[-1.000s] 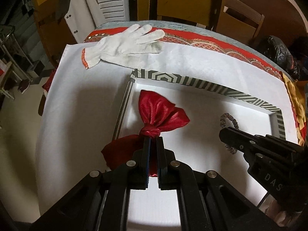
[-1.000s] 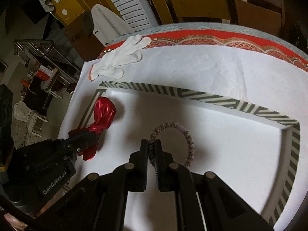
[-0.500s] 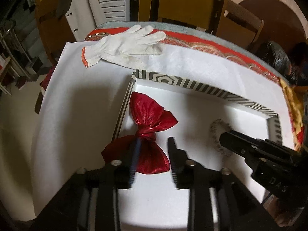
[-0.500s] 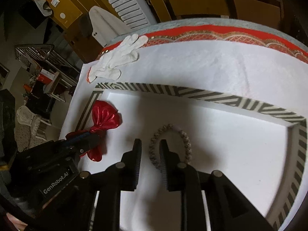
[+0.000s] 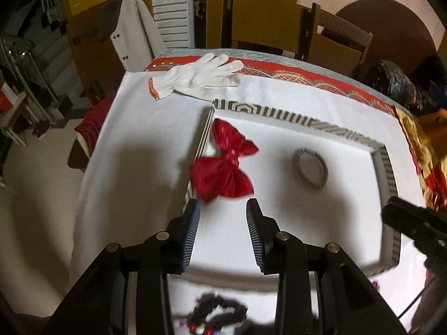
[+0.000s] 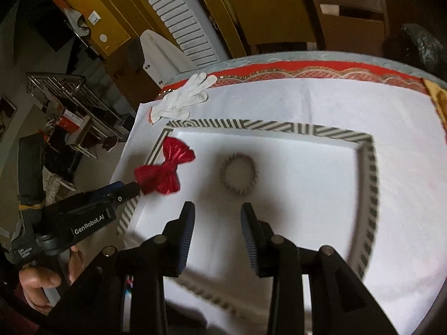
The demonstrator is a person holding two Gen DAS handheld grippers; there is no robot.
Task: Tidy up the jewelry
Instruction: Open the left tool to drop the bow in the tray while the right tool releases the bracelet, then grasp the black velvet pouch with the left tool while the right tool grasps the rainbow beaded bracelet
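Note:
A shiny red bow [image 5: 223, 164] [image 6: 163, 171] lies at the left side of the white tray with a striped rim [image 5: 279, 111] [image 6: 368, 178]. A beaded bracelet [image 5: 310, 170] [image 6: 238, 177] lies flat near the tray's middle. My left gripper [image 5: 223, 209] hangs above the tray just short of the bow, its jaws opening with nothing between them. My right gripper [image 6: 216, 213] hovers short of the bracelet, jaws opening and empty. The left gripper's fingertip [image 6: 127, 191] in the right wrist view sits beside the bow's lower wing.
A white work glove [image 5: 195, 76] [image 6: 183, 97] lies on the white cloth beyond the tray's far left corner. Dark beaded pieces [image 5: 215, 312] lie under my left gripper at the near edge. Wooden chairs [image 5: 332, 39] stand behind the table. A hand [image 6: 42, 282] grips the left tool.
Both grippers let go and opened: the left released the red bow, the right released the bracelet. Both pulled back and up from the tray, leaving the two items lying in it.

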